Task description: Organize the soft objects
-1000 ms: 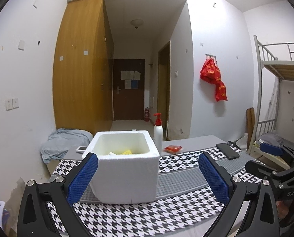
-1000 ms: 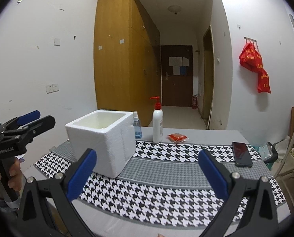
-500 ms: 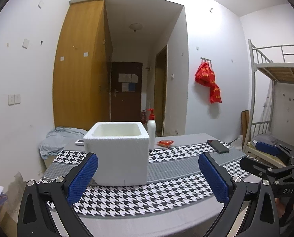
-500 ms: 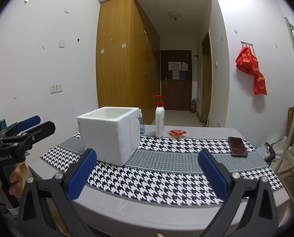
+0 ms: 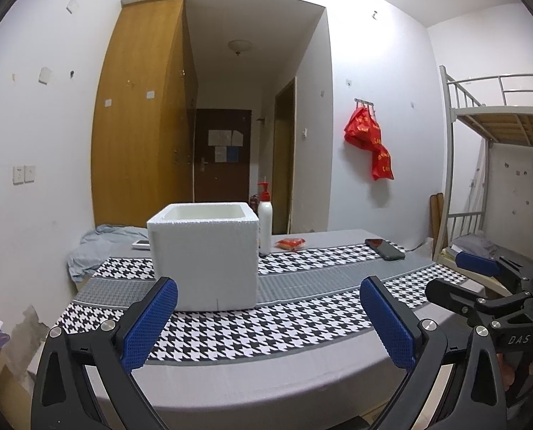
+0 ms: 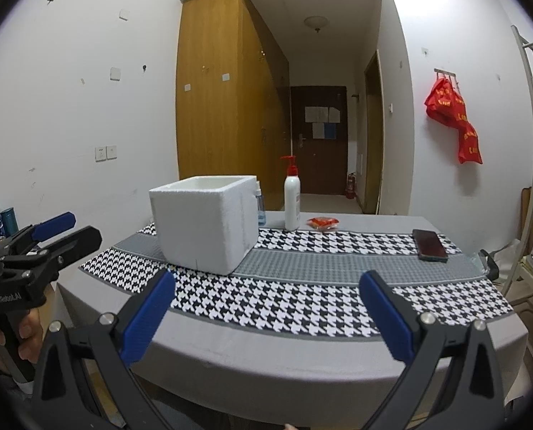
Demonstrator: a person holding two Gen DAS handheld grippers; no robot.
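Left gripper [image 5: 266, 308]: jaws wide apart, nothing between the blue pads, held low at the near edge of the table [image 5: 266, 369] in the lower centre of its frame. Right gripper [image 6: 266, 308]: jaws likewise wide apart and empty, at the near table edge, lower centre of its frame. Each gripper appears in the other's view: the right one at the lower right of the left view, its body marked "DAS"; the left one at the lower left of the right view, marked "GenRobot.AI", with a hand [image 6: 26, 337] on its grip. Beyond the left jaws stands a white foam box [image 5: 203, 256], open-topped, upright on a houndstooth table runner [image 5: 302, 315], centre of frame; its interior cannot be seen from this height, so contents cannot be told. In the right view the same box sits left of centre. Just behind it stand a white pump bottle [image 6: 291, 199] with a red pump and a small clear spray bottle [image 6: 260, 205], the latter partly hidden by the box; their labels are too small to read. A small red packet [image 6: 323, 223] lies on the grey cloth right of the pump bottle, well apart from both grippers. A dark phone [image 6: 429, 244] lies flat at the right of the runner. Red bags [image 6: 454, 122] with yellow lettering, illegible, hang on the right wall.
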